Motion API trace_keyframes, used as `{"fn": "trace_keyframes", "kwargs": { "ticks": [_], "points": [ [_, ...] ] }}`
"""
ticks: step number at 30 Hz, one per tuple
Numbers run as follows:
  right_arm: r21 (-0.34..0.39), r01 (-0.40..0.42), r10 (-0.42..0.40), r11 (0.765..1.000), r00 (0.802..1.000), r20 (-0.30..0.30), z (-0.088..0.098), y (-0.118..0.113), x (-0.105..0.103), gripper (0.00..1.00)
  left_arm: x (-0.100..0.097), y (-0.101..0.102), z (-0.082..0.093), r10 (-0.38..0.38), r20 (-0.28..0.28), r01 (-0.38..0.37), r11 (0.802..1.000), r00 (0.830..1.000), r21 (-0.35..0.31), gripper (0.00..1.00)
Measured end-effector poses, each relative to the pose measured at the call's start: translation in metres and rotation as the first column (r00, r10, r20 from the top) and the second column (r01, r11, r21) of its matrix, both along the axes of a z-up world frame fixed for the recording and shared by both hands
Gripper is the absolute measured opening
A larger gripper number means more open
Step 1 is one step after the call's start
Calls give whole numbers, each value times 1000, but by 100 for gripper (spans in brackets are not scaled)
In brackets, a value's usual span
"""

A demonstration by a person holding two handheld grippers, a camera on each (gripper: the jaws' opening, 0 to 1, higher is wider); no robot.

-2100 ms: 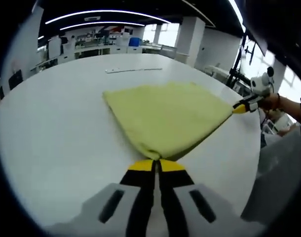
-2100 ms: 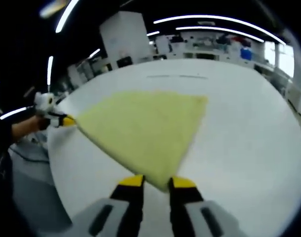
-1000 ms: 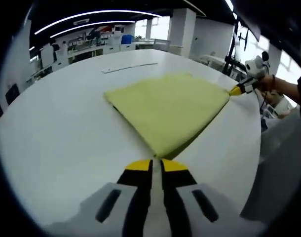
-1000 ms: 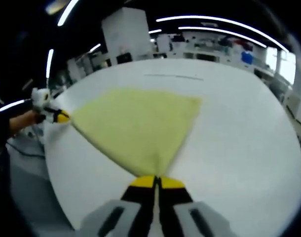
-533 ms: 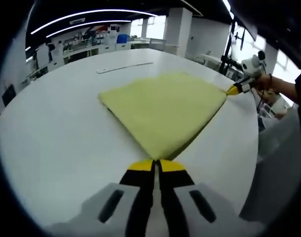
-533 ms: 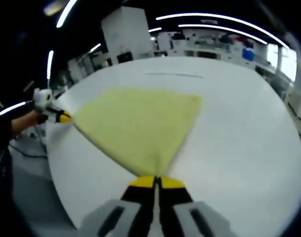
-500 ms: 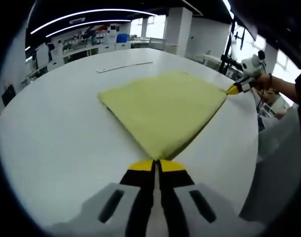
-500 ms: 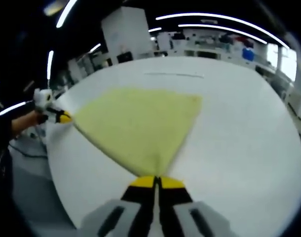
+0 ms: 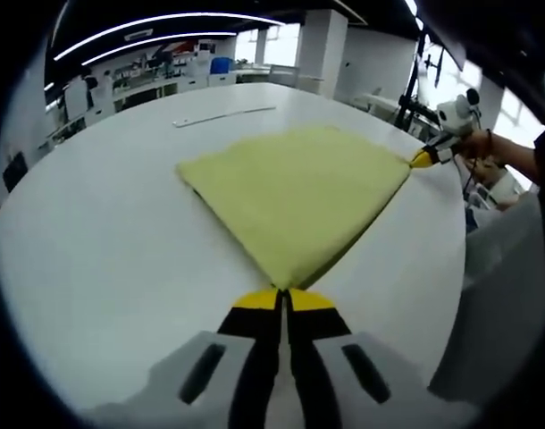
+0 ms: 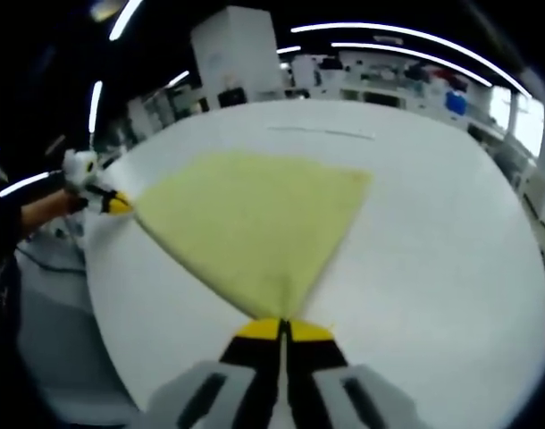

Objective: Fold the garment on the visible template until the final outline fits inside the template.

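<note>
Yellow garment [image 9: 295, 197] lying flat on the white table [image 9: 94, 241] — the left gripper [image 9: 283, 299] clamps its near corner, jaws pressed together; the right gripper [image 10: 284, 329] pinches the opposite corner likewise, cloth spread between them.

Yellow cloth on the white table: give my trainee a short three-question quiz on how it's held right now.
1. True or false: the left gripper is shut on a corner of the yellow cloth.
2. What does the right gripper grip? A) a table edge B) a cloth corner C) nothing
3. Fill in: the cloth lies spread over the white ____.

Key: 1 true; 2 B; 3 table.
</note>
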State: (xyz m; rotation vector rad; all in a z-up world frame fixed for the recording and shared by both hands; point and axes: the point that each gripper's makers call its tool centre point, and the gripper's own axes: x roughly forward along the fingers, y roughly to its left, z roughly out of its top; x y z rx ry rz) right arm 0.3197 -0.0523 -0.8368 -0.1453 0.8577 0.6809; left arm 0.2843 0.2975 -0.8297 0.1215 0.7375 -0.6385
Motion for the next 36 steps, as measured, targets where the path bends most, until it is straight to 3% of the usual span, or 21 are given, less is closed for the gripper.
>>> {"fn": "trace_keyframes", "kwargs": {
  "ticks": [8,22,30,36],
  "points": [
    [-12,-14,13,1000,1000,-5,-1,-2,-7,0,-11,-1,-3,2,-14,-2,1000,1000,2,0],
    [-49,-31,33,998,999,27,-2,1,-11,0,-13,0,-5,53,-35,-54,998,998,-16,0],
    [-52,10,-10,999,1000,15,-3,-1,-11,0,-12,-1,-6,58,-36,-58,998,998,-1,0],
    [-54,61,-60,997,998,26,0,0,-4,14,-12,-1,-5,75,-39,-76,997,996,-9,15]
  ]
}}
